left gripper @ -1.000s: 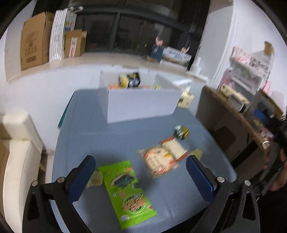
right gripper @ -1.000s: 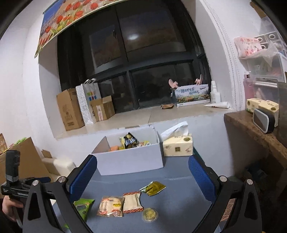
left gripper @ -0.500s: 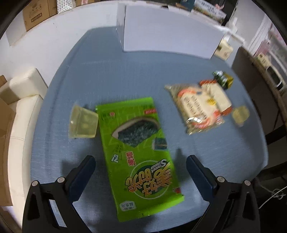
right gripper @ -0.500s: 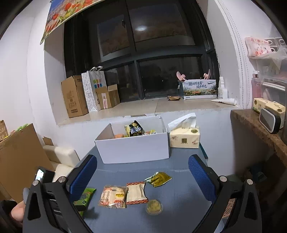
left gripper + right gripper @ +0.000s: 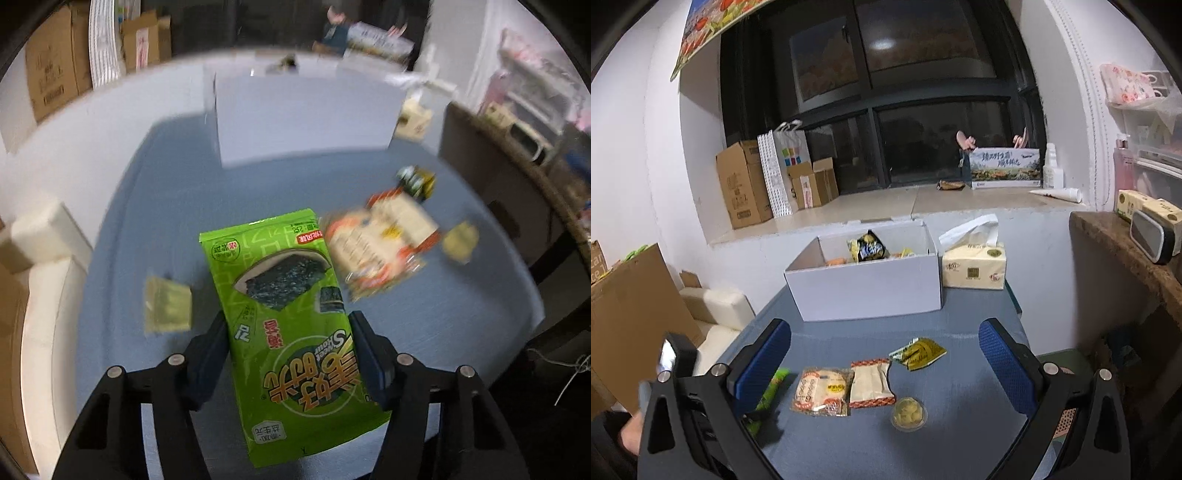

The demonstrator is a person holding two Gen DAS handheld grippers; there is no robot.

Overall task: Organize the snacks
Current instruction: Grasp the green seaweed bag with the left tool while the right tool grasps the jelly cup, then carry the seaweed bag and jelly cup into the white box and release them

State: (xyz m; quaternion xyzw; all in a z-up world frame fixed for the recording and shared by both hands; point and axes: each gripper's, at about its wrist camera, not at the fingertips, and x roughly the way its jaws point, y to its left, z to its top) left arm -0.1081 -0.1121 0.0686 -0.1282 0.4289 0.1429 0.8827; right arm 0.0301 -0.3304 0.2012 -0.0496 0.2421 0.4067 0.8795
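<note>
My left gripper (image 5: 288, 332) is shut on a green seaweed snack packet (image 5: 284, 317) and holds it tilted above the blue table (image 5: 258, 192). The packet's edge also shows in the right wrist view (image 5: 772, 387). The white box (image 5: 864, 291) at the table's back holds a few snacks. On the table lie a round cake packet (image 5: 822, 389), an orange-edged white packet (image 5: 871, 382), a yellow-green sachet (image 5: 918, 352) and a small jelly cup (image 5: 908, 413). My right gripper (image 5: 884, 369) is open and empty above the table's near side.
A clear jelly cup (image 5: 168, 306) lies left of the held packet. A tissue pack (image 5: 973, 267) stands right of the box. Cardboard boxes (image 5: 742, 184) sit on the window ledge. A dark counter (image 5: 1126, 243) is at the right, a cream cushion (image 5: 716, 306) at the left.
My left gripper dropped over the green packet, closed on its sides and lifted it. The right gripper stayed open and shifted only slightly.
</note>
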